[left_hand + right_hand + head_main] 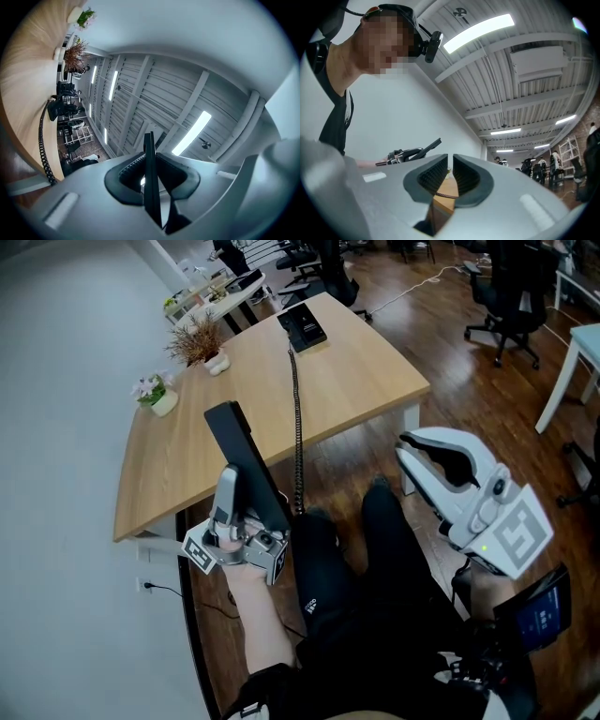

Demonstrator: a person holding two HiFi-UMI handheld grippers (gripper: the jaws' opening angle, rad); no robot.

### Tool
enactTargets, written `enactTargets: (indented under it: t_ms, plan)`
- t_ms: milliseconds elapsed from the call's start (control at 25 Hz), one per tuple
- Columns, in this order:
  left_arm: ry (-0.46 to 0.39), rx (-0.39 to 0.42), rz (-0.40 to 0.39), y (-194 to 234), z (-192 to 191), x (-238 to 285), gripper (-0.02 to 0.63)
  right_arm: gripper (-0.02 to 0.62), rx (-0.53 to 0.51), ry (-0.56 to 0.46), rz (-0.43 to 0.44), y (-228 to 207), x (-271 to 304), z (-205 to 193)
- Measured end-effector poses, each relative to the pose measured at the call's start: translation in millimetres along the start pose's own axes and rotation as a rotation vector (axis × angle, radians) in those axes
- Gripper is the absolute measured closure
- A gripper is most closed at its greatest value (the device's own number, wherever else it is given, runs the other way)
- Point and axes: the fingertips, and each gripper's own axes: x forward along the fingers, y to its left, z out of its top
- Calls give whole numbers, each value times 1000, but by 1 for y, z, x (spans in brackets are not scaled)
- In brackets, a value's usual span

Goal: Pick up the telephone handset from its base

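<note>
Head view: left tool [246,486] pinches the black handset [234,437], which juts toward eleven o'clock; right tool [403,451] seemingly pressed together, empty.

We see the table [356,381] running along the wall [66,427] on its left. The phone base [305,329] lies on the table's far end, and from it the cord [297,409] runs across the top toward us and over the near edge. There the handset [232,432] stands tilted between the jaws of the left gripper [242,493]. On the wall side sit two plants, the nearer plant [155,395] in front of the farther plant [199,341]. The right gripper [405,451] is off the table's near right corner, well apart from the handset, with our legs [375,559] between the two grippers. Chairs [506,292] stand on the floor [450,324] at far right.
</note>
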Motion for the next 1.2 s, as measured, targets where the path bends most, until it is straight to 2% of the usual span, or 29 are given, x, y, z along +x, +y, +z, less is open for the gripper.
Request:
enactTargets:
  t_ms: [240, 400, 600, 1200]
  plan:
    - [29, 18, -28, -15, -13, 10, 529, 569, -82, -67, -2, 7, -13, 25]
    - [37, 12, -29, -19, -20, 10, 529, 592, -81, -59, 2, 12, -17, 26]
    - [35, 13, -28, -19, -22, 13, 529, 592, -125, -58, -9, 11, -22, 29]
    - [35, 15, -17, -12, -21, 9, 529, 592, -138, -33, 5, 13, -19, 21]
